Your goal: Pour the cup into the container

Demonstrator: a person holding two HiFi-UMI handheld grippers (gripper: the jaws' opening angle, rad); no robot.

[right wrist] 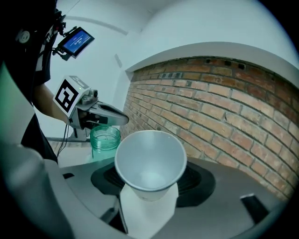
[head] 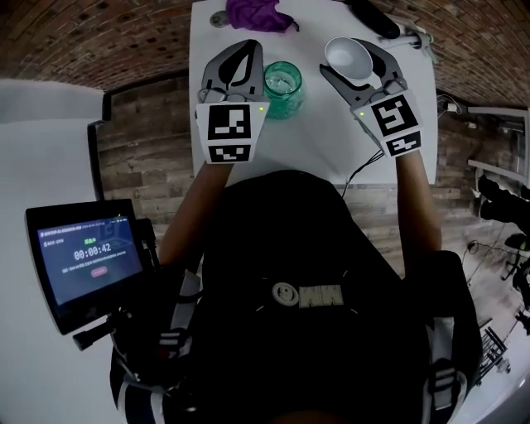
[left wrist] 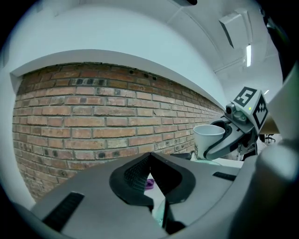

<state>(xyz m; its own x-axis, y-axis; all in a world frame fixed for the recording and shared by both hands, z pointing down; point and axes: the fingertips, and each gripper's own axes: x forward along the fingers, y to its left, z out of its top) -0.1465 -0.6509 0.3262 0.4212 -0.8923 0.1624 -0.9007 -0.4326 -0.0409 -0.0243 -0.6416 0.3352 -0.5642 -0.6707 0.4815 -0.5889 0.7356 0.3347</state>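
Observation:
A white paper cup (head: 348,56) sits upright between the jaws of my right gripper (head: 358,58), which is shut on it above the white table (head: 331,141). In the right gripper view the cup (right wrist: 150,158) fills the middle, mouth towards the camera; I cannot tell what is in it. A teal glass jar (head: 283,88) stands open on the table, left of the cup. My left gripper (head: 251,46) is just left of the jar, jaws shut and holding nothing. The jar (right wrist: 105,140) shows partly behind the cup, with the left gripper (right wrist: 110,119) at its rim.
A purple cloth (head: 258,12) and a black object (head: 374,18) lie at the table's far edge. A brick wall stands beyond the table. A small screen (head: 87,261) hangs at the person's left side. A cable runs off the table's near edge.

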